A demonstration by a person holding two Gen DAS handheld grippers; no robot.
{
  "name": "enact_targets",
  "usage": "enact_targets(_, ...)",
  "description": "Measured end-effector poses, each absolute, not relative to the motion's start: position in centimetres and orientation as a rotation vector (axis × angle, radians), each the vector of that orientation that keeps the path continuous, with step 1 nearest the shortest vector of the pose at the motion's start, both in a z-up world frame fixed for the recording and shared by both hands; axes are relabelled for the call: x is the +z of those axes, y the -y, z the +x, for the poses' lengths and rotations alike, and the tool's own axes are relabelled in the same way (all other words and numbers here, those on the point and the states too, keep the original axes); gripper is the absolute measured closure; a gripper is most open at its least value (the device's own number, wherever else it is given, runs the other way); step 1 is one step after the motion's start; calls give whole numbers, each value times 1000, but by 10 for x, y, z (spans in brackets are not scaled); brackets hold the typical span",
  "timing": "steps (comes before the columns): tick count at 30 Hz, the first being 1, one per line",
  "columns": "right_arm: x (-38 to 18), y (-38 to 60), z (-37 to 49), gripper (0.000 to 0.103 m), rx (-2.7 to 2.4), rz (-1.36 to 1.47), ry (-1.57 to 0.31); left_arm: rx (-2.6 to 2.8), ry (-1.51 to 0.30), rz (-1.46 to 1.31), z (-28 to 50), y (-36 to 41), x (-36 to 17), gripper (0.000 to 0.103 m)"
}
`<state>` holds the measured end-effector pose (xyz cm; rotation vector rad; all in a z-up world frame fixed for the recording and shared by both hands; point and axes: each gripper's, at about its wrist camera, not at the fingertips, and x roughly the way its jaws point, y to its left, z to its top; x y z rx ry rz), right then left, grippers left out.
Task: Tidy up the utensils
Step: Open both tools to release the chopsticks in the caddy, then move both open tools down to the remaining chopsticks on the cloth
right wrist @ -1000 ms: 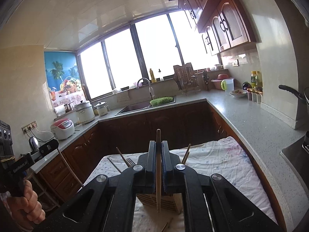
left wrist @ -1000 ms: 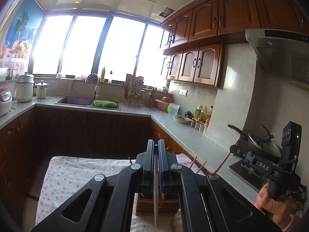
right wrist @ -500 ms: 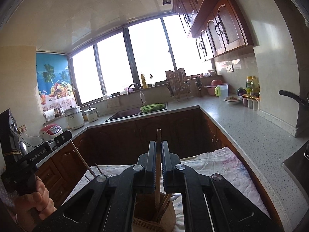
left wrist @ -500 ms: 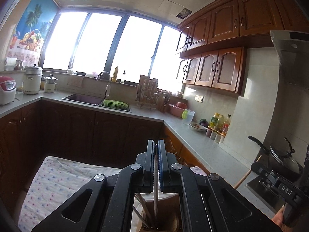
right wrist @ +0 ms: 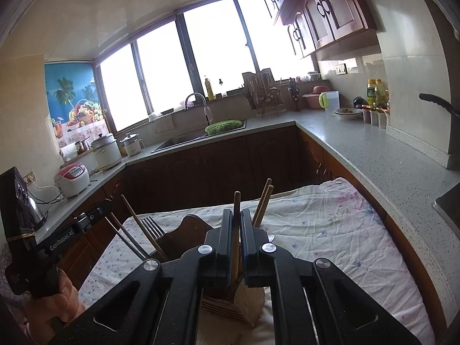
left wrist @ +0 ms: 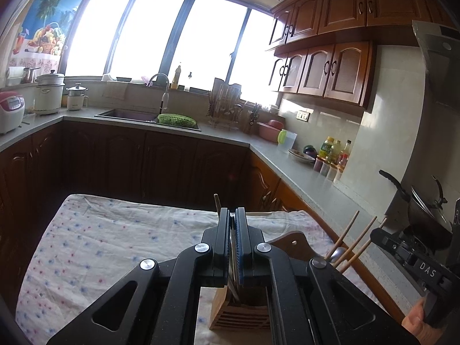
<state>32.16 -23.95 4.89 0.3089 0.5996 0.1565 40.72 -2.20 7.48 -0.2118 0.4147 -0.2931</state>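
Observation:
A wooden utensil holder (left wrist: 238, 312) stands on the flowered cloth (left wrist: 100, 244), right under both grippers; it also shows in the right wrist view (right wrist: 230, 307). My left gripper (left wrist: 233, 218) is shut on a thin pale utensil handle whose lower end reaches into the holder. My right gripper (right wrist: 236, 215) is shut on a wooden chopstick (right wrist: 236, 224) that stands down into the holder. Other chopsticks (right wrist: 263, 201) and a fork (right wrist: 152, 227) stick up from the holder. The right gripper's body (left wrist: 414, 258) appears at the right of the left wrist view.
The cloth covers a table (right wrist: 330, 230) beside a grey L-shaped counter (right wrist: 373, 149). A sink with a green basket (left wrist: 175, 119), rice cookers (left wrist: 49, 95), bottles (left wrist: 333, 155) and a pan (left wrist: 425, 210) stand on the counter.
Both grippers have come down and tilted toward the table, so the holder and cloth sit higher in view. Both held utensils now reach into the holder.

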Motion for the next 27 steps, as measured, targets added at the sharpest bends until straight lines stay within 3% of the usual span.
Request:
enact_targets(7, 49, 240, 324, 97, 154, 318, -614, -291, -422, -210, 403, 10, 78, 101)
enact_targets(9, 49, 240, 324, 93, 163, 327, -621, -301, -440, -221, 401, 6, 78, 101)
enact_targets(11, 50, 242, 322, 91, 170, 344, -618, -308, -451, -230, 398, 2, 80, 95)
enact_targets(12, 51, 243, 321, 85, 172, 350, -615, -309, -450, -233, 397, -1, 82, 92)
enact_targets(14, 56, 245, 317, 73, 170, 360, -599, -309, -437, -249, 389, -6, 87, 73)
enact_targets(16, 63, 250, 310, 51, 172, 373, -572, -283, -416, -258, 375, -13, 90, 56)
enact_targets(17, 66, 252, 306, 47, 171, 379, -557, -269, -406, -261, 368, -15, 90, 49)
enact_targets(19, 70, 257, 296, 22, 166, 392, -525, -264, -396, -264, 351, -19, 86, 44)
enact_targets(21, 71, 262, 285, 9, 156, 407, -500, -243, -404, -259, 334, -22, 77, 37)
enact_targets(27, 55, 269, 255, 7, 137, 433, -531, -217, -480, -265, 288, -31, 54, 33)
